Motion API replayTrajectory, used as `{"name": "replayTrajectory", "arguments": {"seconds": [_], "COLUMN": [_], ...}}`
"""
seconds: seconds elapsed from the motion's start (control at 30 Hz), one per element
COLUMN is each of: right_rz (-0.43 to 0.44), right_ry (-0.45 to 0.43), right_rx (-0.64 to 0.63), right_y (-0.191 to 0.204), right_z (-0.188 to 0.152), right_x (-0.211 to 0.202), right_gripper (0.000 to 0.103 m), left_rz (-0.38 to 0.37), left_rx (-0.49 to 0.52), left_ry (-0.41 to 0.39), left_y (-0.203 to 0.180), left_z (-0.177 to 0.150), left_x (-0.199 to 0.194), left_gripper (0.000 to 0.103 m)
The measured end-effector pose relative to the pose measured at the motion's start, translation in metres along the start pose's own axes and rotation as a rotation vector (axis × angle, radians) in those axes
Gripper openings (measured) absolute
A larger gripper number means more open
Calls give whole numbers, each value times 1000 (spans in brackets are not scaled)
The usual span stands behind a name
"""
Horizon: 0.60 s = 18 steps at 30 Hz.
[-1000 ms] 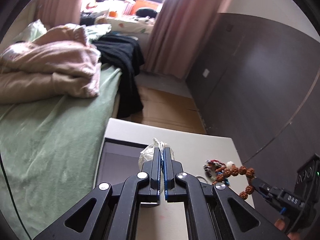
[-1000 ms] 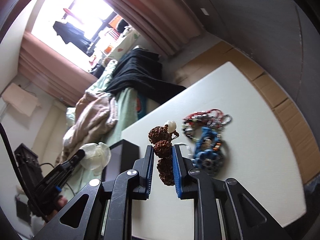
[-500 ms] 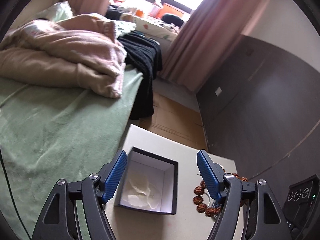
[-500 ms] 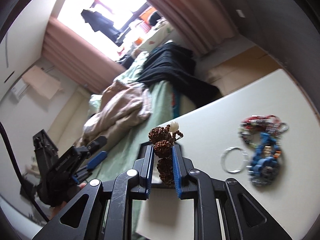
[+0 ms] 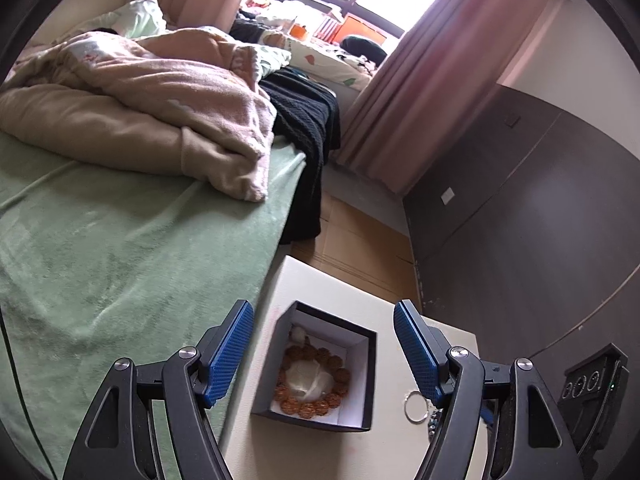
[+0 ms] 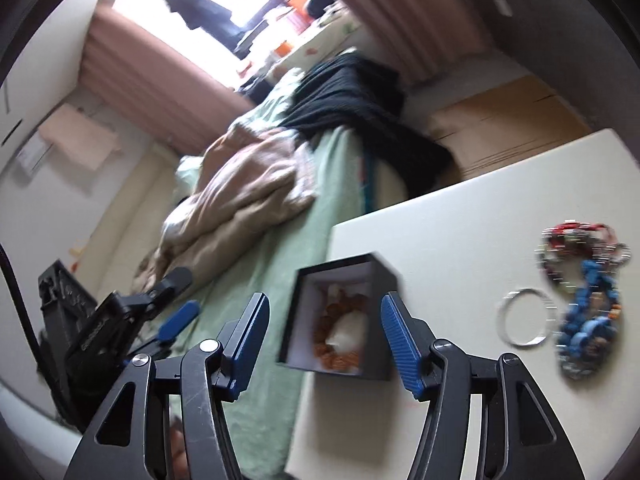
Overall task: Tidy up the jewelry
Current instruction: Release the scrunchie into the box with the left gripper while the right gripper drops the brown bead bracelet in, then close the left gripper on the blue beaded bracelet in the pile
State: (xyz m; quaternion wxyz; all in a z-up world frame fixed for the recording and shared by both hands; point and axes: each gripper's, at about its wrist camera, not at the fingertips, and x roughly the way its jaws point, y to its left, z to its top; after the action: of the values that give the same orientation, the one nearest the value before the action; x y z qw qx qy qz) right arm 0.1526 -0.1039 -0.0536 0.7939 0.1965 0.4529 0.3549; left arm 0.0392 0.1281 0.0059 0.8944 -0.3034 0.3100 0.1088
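Where both tools (image 5: 323, 346) (image 6: 322, 334) gape empty: brown knobbly bead bracelet (image 5: 310, 380), ringed around white padding in black box (image 5: 370, 364).

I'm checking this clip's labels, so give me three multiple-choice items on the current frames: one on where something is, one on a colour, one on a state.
1. Where does the brown bead bracelet lie?
A. Inside the black box
B. On the bed
C. Between the right gripper's pads

2. What colour is the lining of the box?
A. Red
B. White
C. Green

3. How do the left gripper and right gripper stand?
A. Both open and empty
B. Both shut
C. Left shut, right open

Answers:
1. A, since both wrist views show the beads ringed around a white wad inside the box.
2. B, since the inner walls and floor read white against the black outside.
3. A, since each view shows the blue pads spread wide with nothing between them; the silver ring and blue bracelet lie untouched on the table.
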Motion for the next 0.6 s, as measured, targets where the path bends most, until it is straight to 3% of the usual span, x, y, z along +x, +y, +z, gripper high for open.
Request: {"name": "replayTrajectory", "arguments": {"seconds": [0.3, 0.6], "right_rz": [-162, -306], "right_ry": [-126, -137], "right_rx": [107, 165], "right_y": [-53, -85], "right_z": [0, -2], "right_x": [-82, -120], "right_gripper": [65, 65], "left_rz": [-21, -59], "left_rx": [147, 286], "left_ry": [24, 65], "left_y": [-48, -94], "left_z": [-24, -56], "left_x": [12, 30], "left_gripper": [73, 73]}}
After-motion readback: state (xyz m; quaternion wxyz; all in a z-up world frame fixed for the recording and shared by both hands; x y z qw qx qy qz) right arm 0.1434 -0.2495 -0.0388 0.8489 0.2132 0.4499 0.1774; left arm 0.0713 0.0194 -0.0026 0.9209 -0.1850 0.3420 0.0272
